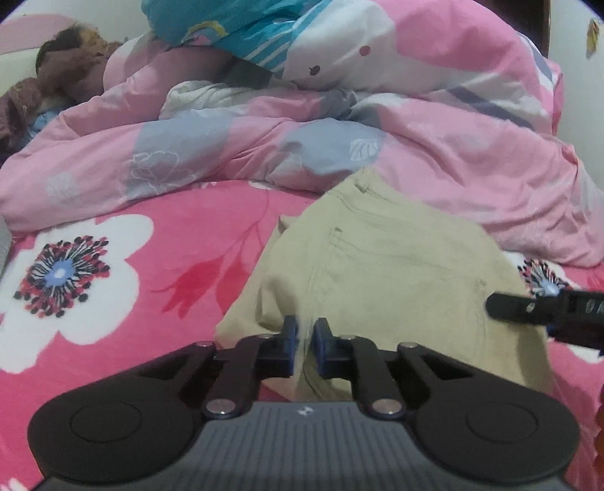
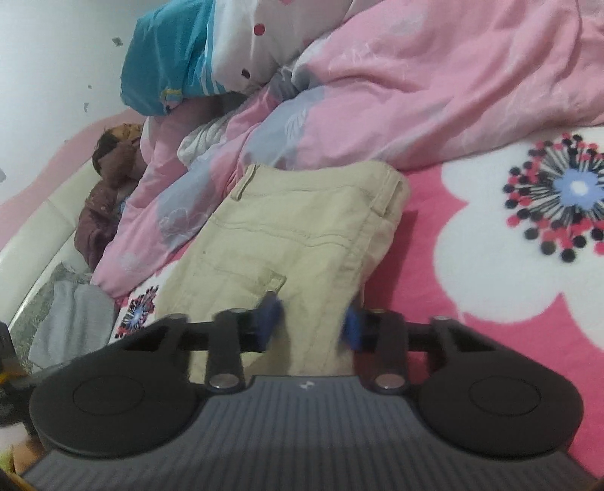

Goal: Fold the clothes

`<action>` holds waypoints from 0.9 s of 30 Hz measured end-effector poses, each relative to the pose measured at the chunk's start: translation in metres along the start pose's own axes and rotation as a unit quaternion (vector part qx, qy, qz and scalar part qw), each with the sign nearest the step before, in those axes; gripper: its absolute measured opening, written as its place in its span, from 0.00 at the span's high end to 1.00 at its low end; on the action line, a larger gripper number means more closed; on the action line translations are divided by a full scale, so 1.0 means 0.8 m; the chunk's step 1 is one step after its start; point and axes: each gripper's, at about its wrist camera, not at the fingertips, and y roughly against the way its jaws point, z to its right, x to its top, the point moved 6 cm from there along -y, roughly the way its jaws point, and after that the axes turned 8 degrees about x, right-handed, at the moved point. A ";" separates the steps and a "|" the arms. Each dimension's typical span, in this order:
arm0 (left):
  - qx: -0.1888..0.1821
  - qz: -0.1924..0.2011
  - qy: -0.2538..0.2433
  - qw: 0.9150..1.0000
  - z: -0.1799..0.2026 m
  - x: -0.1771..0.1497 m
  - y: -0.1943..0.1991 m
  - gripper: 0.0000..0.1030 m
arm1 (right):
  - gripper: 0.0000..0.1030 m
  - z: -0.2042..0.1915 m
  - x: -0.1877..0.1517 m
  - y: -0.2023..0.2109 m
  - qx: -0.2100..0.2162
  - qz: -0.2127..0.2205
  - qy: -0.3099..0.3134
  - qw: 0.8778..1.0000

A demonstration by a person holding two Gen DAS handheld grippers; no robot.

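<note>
Here, left wrist view: left gripper (image 1: 305, 342), blue pads (image 1: 289, 340) drawn close together with a thin fold of the beige trousers (image 1: 377, 272) pinched between them. The trousers spread ahead and to the right of the fingers, lying on the pink floral bedsheet (image 1: 151, 302). Right gripper (image 1: 543, 308) enters from the right edge, its tip over the trousers' far side; its jaw state cannot be told from here. Beyond the trousers, a heaped pink quilt (image 1: 453, 151); on top of it, a blue and white bundle (image 1: 264, 34). Far left, a dark brown garment (image 1: 56, 75).

Right wrist view: right gripper (image 2: 311, 325), pads moderately apart, straddling a folded edge of the trousers (image 2: 294, 234), which run forward between the fingers; whether the pads press the cloth cannot be told. Waistband at the far end, touching the quilt (image 2: 434, 94). Sheet (image 2: 472, 264) to the right; grey cloth (image 2: 71, 313) to the left.
</note>
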 end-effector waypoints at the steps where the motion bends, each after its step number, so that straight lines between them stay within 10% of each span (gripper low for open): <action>1: 0.001 0.001 -0.002 1.000 0.000 -0.001 0.004 0.92 | 0.82 0.000 0.001 0.006 0.007 0.003 -0.008 1.000; 19: -0.125 0.014 0.003 0.992 -0.021 -0.100 0.182 0.94 | 0.89 -0.073 -0.100 0.199 0.125 0.003 -0.064 0.990; 27: -0.173 -0.002 0.020 0.985 -0.051 -0.142 0.219 0.87 | 0.87 -0.065 -0.186 0.226 0.094 -0.029 -0.076 0.992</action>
